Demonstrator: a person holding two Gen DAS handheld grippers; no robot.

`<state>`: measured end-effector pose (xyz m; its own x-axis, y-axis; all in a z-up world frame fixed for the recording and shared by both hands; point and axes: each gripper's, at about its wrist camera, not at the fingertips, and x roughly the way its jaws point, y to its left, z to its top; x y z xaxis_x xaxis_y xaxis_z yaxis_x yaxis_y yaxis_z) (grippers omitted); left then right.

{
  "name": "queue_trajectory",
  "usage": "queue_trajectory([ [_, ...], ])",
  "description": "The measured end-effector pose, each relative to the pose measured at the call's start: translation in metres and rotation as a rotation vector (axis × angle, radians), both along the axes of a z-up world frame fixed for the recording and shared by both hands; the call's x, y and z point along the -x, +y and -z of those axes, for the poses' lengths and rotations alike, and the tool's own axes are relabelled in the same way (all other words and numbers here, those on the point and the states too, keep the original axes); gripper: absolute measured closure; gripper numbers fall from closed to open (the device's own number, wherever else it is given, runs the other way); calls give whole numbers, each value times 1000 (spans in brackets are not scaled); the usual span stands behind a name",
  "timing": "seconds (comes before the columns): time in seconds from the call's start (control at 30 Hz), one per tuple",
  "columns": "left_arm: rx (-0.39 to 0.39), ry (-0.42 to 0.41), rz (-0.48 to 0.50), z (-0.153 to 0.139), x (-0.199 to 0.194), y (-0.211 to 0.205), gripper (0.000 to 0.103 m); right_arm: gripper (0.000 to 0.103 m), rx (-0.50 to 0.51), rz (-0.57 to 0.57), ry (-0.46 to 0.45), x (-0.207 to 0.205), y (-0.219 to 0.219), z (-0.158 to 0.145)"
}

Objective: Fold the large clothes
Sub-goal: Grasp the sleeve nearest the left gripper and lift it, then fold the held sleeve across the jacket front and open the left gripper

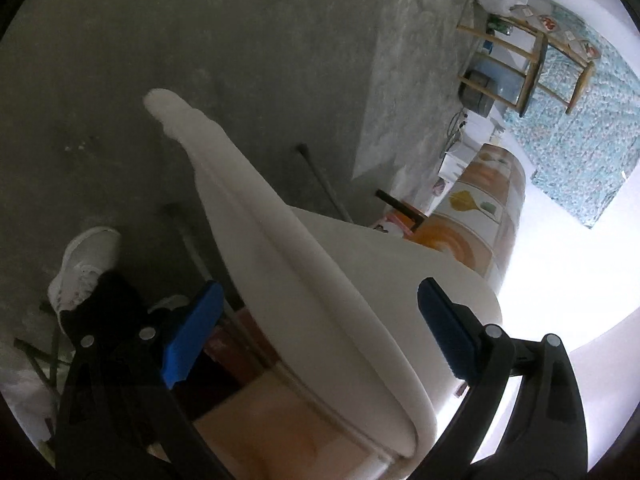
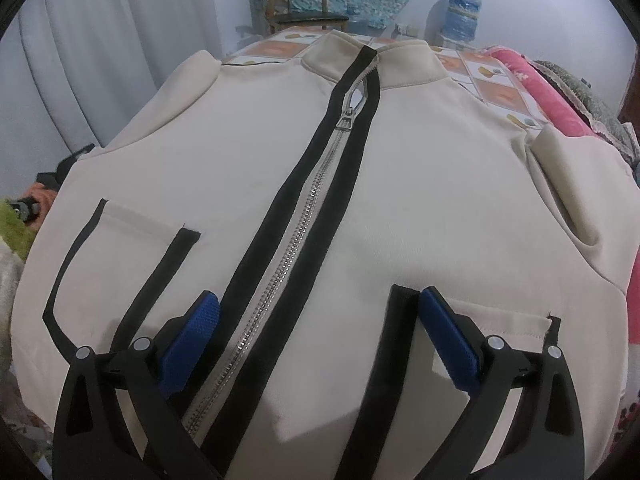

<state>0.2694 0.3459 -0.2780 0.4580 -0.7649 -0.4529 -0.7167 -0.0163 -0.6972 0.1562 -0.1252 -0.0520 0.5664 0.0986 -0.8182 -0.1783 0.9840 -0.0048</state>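
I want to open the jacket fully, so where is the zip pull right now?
In the right wrist view, the zip pull sits high on the jacket, just below the collar.

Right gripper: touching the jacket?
Cannot tell. Right wrist view shows the right gripper open over the jacket, jaws straddling the zipper; no contact or gap visible.

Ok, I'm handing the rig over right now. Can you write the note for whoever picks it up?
Left gripper: open, fingers either side of a hanging cream sleeve, not gripping.
Right gripper: open, hovering above the lower front of the jacket, over the zipper.
Jacket lies face up, zipped, flat on the patterned tabletop.
Done: laid out. No fold visible.
Left: fold in the sleeves, then the body.
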Motion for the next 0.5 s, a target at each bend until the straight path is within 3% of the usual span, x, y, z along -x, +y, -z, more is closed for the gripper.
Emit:
queue_trajectory([
  [0.07,16,0,-6,2,-4,-6,9,6,0,-3,-5,0,-1,0],
  [0.13,17,-7,-10,4,-3,-7,21,6,0,-2,-7,0,-1,1],
  [0.2,29,-6,-9,4,-1,-9,47,6,1,-1,-4,0,0,0],
  [0.3,11,-10,-5,1,-9,-7,69,6,1,0,-5,0,0,0],
  [0.43,-117,-49,2,-18,-14,3,88,6,-2,4,-11,0,-1,0],
  [0.5,-269,-77,32,-45,-20,10,93,6,-6,5,-13,-1,-1,0],
])
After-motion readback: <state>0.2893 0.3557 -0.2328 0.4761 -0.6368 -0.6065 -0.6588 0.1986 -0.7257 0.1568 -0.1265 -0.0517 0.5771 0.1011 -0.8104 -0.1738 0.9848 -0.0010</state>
